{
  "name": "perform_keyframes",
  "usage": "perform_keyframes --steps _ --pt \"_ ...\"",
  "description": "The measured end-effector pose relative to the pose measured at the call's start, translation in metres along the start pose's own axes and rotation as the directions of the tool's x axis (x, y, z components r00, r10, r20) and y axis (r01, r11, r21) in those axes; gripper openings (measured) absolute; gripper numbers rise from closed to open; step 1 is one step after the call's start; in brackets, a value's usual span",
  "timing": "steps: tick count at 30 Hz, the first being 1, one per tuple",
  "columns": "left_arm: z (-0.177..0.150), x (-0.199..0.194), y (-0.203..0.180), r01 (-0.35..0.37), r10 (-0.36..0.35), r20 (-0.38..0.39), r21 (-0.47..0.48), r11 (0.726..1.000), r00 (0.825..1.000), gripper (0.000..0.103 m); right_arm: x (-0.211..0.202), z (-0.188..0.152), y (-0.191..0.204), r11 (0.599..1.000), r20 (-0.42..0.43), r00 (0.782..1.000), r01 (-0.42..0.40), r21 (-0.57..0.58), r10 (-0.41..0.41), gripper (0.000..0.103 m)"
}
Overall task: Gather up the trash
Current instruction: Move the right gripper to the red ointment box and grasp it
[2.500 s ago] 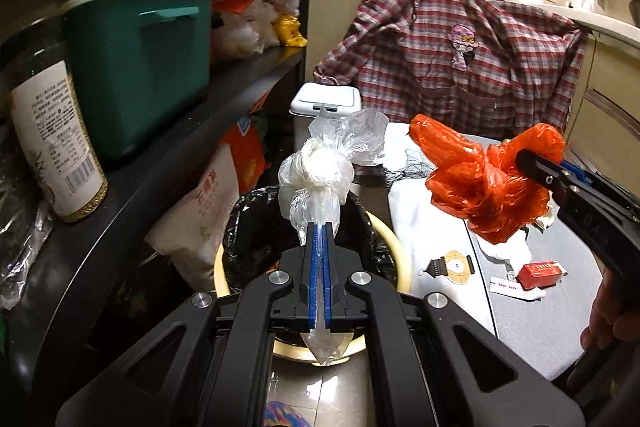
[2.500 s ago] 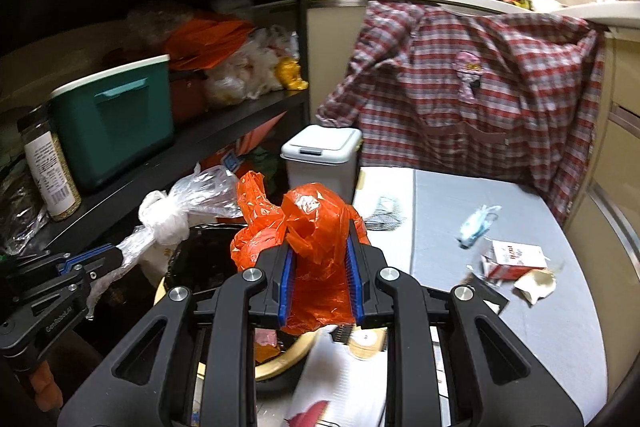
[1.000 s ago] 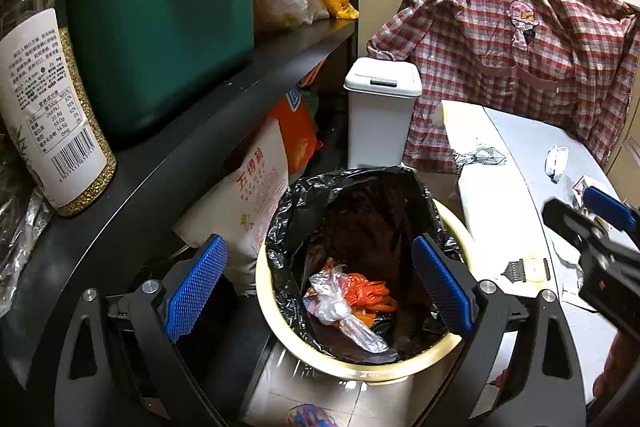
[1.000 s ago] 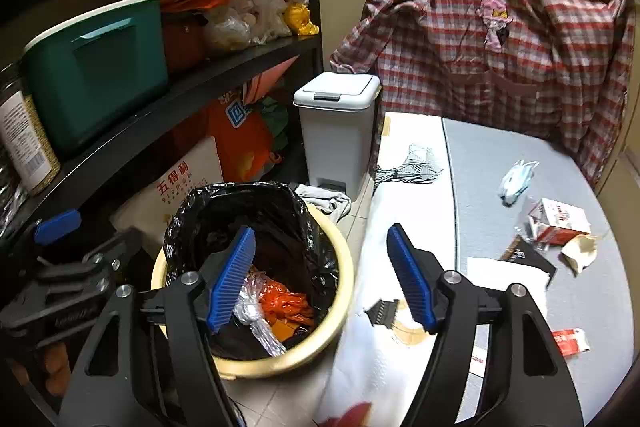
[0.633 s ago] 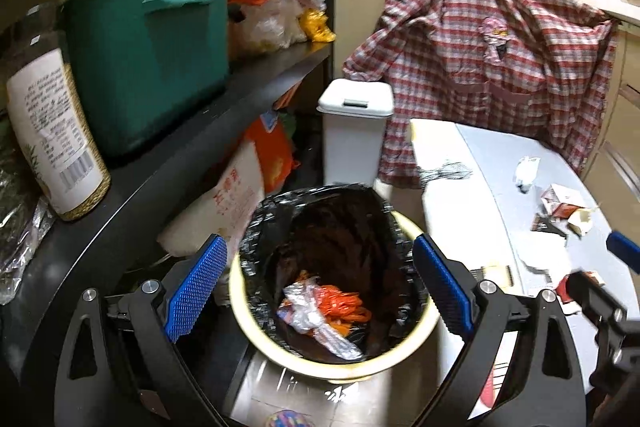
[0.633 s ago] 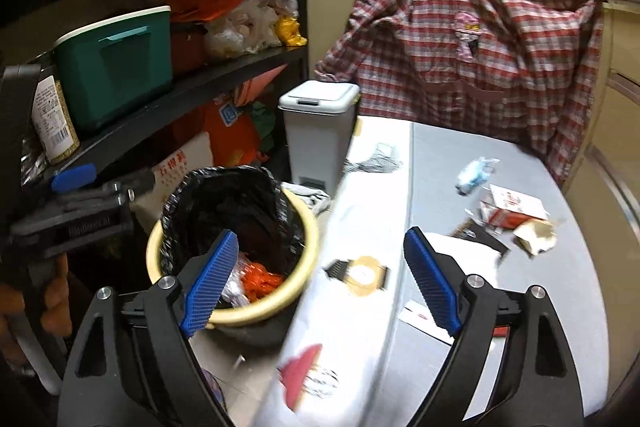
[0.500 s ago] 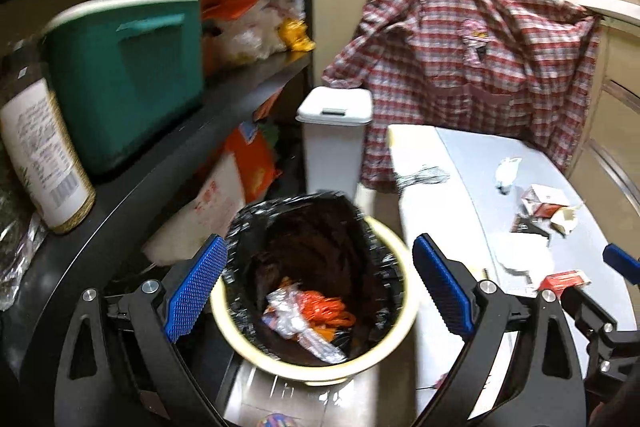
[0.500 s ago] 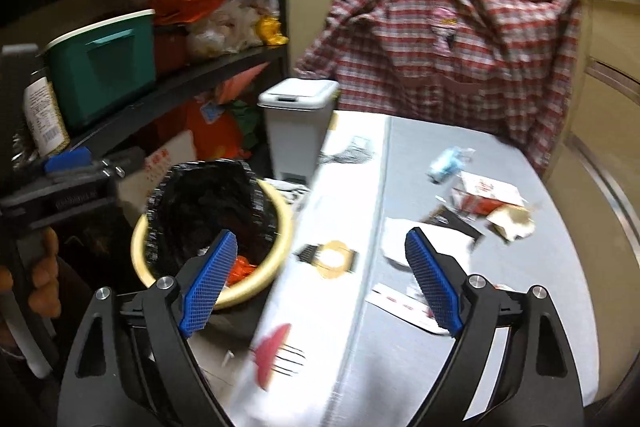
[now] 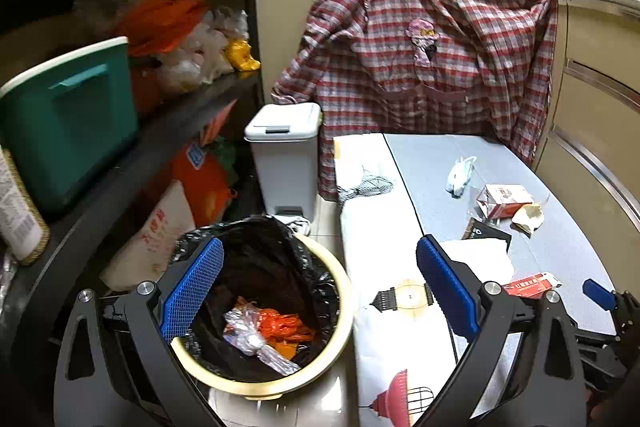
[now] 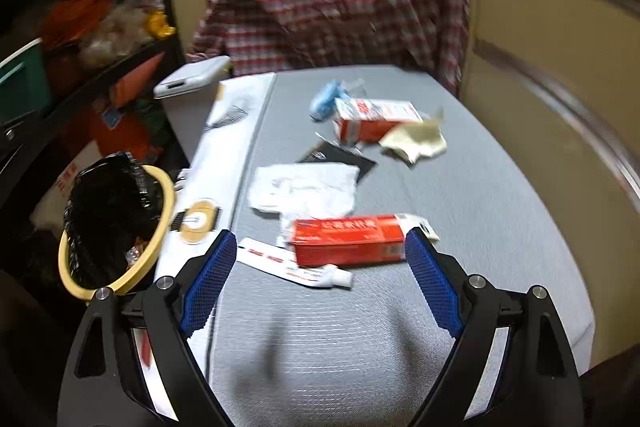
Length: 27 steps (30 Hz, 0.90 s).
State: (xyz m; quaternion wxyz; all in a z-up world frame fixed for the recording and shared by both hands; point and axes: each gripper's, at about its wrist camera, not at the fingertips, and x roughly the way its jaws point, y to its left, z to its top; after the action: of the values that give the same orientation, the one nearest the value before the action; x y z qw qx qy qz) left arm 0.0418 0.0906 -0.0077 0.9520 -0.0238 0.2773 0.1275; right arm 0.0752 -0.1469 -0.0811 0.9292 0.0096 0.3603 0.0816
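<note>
Two jaws spread wide, bin [image 9: 344, 291] rim beside table [image 9: 432, 163] edge

The mouth of the yellow bin [image 9: 343, 283] is unobstructed from above. On the counter [image 10: 500, 195], the red box [image 10: 348, 241], tube [image 10: 296, 264] and tissue [image 10: 304, 189] crowd the near centre; the right half lies bare.

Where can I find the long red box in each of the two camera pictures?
Left wrist view: the long red box is at lower right, partly hidden behind the right finger of the tongs.
Right wrist view: the box lies low in the middle, between the open fingers.
Shared landmark: the white tissue just beyond it.
</note>
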Motion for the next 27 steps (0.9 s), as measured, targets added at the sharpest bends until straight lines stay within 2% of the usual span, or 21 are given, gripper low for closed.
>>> perform_keyframes --steps 4,11,25,26,27 --pt "-0.002 0.013 -0.006 0.015 -0.015 -0.016 0.009 1.0 1.0 0.094 0.019 0.0 -0.01 0.997 -0.045 0.999 0.006 0.073 -0.002 0.085" --pt "-0.004 0.029 -0.002 0.036 -0.036 -0.039 -0.007 0.999 0.999 0.094 0.052 0.002 -0.004 0.992 -0.081 0.995 0.065 0.109 -0.056 0.085" --pt "-0.005 0.036 0.006 0.037 -0.038 -0.044 -0.017 0.999 0.998 0.094 0.108 0.01 -0.004 0.955 -0.188 0.972 0.181 0.236 -0.138 0.085" --pt "-0.005 0.036 0.006 0.035 -0.035 -0.044 -0.014 0.999 0.998 0.094 0.109 0.01 -0.002 0.956 -0.194 0.97 0.19 0.224 -0.147 0.084" --pt "-0.005 0.037 0.007 0.033 -0.033 -0.045 -0.013 0.999 0.998 0.094 0.11 0.009 0.0 0.96 -0.194 0.969 0.192 0.204 -0.153 0.078"
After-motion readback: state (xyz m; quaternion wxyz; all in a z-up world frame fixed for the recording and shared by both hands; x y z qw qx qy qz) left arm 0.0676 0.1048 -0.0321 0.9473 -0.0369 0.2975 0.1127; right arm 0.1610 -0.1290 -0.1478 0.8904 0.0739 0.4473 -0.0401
